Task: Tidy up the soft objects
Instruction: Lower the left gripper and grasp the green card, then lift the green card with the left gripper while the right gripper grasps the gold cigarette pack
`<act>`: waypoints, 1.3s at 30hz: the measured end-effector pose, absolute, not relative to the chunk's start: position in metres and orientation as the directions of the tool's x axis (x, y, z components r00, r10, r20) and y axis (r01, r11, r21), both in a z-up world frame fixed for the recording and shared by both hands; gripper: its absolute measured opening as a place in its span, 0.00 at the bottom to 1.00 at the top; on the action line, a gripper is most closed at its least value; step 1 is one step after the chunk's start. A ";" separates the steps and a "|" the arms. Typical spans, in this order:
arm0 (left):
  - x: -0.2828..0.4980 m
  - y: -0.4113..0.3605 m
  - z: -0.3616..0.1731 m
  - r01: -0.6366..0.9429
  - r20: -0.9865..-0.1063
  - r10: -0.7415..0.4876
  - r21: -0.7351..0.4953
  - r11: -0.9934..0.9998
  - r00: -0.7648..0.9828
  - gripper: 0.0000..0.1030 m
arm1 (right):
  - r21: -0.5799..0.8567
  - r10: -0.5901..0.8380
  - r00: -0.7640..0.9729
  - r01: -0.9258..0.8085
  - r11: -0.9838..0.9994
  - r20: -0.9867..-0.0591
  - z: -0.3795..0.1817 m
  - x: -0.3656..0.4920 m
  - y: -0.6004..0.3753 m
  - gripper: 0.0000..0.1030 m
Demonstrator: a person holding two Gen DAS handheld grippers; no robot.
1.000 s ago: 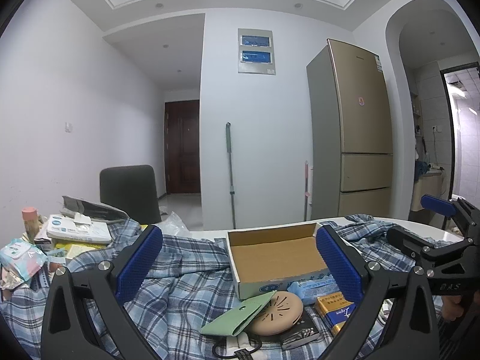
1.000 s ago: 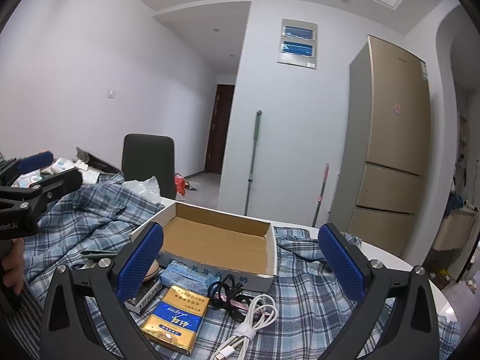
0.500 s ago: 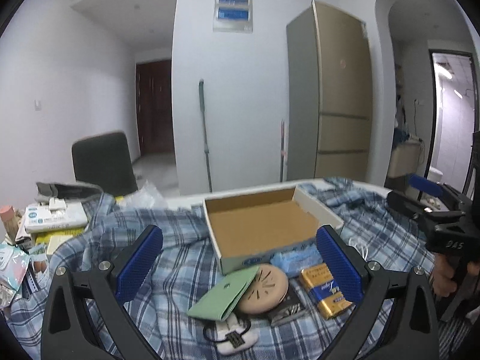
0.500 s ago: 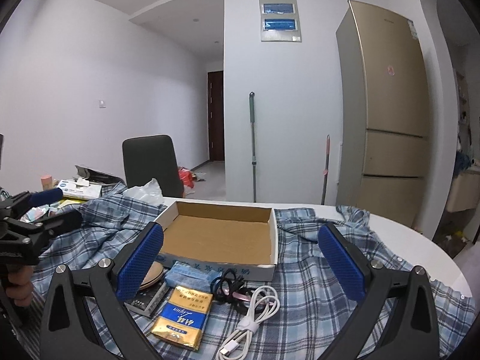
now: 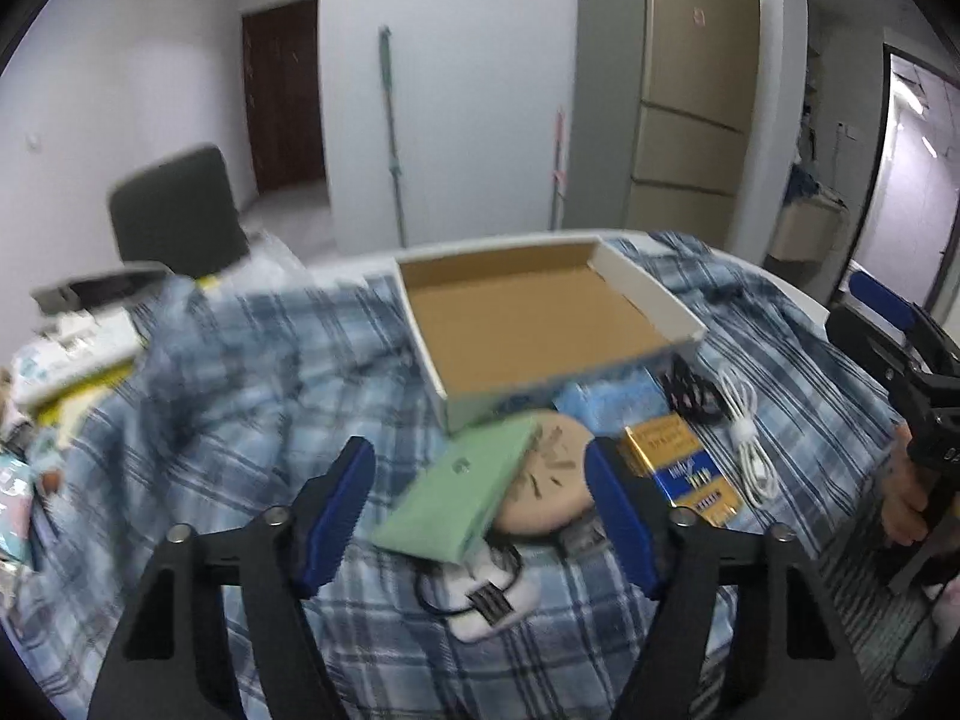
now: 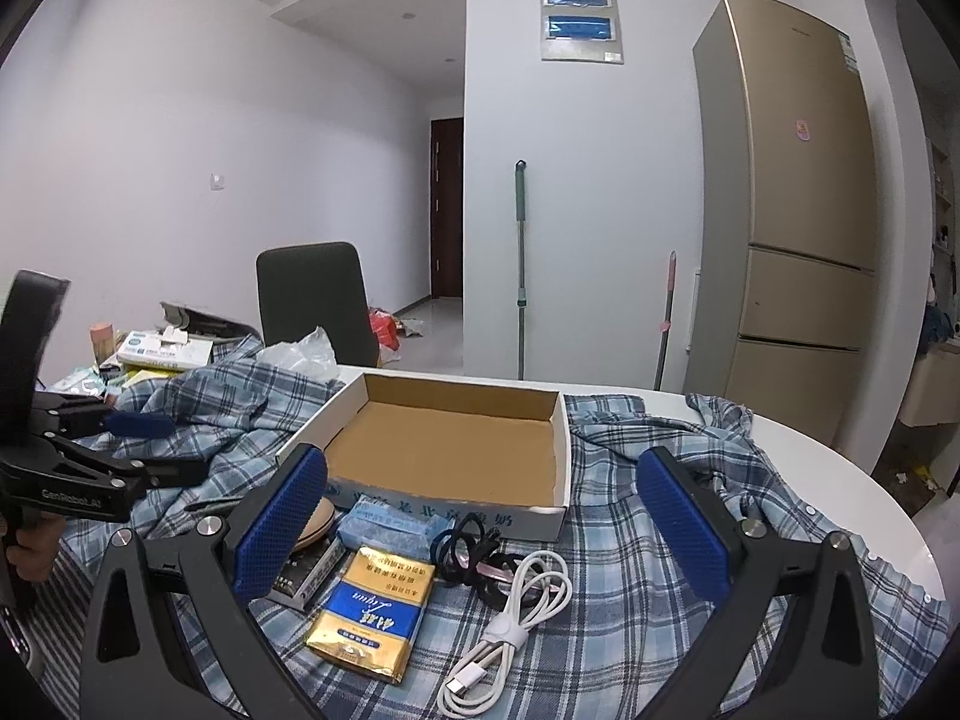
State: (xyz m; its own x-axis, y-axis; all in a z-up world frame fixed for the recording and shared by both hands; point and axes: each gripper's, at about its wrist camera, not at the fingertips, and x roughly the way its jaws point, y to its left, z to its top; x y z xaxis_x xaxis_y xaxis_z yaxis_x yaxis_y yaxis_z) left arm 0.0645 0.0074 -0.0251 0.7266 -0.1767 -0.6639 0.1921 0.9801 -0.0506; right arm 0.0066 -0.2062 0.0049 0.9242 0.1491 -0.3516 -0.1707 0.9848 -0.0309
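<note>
Box (image 6: pixel 456 450) w/ bare cardboard floor, open-topped.

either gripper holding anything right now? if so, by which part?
Nothing held. Left gripper is closing over the green pouch, pads not touching. Right gripper is open and empty.

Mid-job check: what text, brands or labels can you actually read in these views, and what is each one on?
"GenRobot.AI": on the left tongs' black body.
"Liqun": script on the gold-and-blue packet; its Chinese characters are too small to read.
Blue Chinese print on the cardboard box front wall: partly hidden, unreadable.
Fridge sticker: too small.
</note>
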 end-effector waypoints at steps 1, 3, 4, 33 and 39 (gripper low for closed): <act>0.066 0.006 -0.027 0.203 -0.670 -0.188 -0.056 0.977 0.718 0.63 | -0.034 0.149 0.923 -0.172 0.984 -0.355 0.004 0.007 -0.205 1.00; 0.070 0.002 -0.032 0.222 -0.686 -0.198 -0.054 0.974 0.700 0.55 | -0.036 0.149 0.922 -0.173 0.984 -0.358 0.003 0.008 -0.205 1.00; 0.073 0.001 -0.034 0.216 -0.693 -0.186 -0.044 0.975 0.697 0.53 | -0.038 0.146 0.922 -0.171 0.985 -0.358 0.002 0.008 -0.205 1.00; 0.094 -0.028 -0.015 0.231 -0.718 -0.014 0.205 0.951 0.696 0.05 | -0.028 0.162 0.916 -0.185 0.982 -0.366 0.002 0.006 -0.207 1.00; 0.083 -0.046 0.011 0.288 -0.723 -0.110 0.127 0.949 0.682 0.05 | -0.021 0.156 0.918 -0.175 0.984 -0.365 0.002 0.006 -0.209 1.00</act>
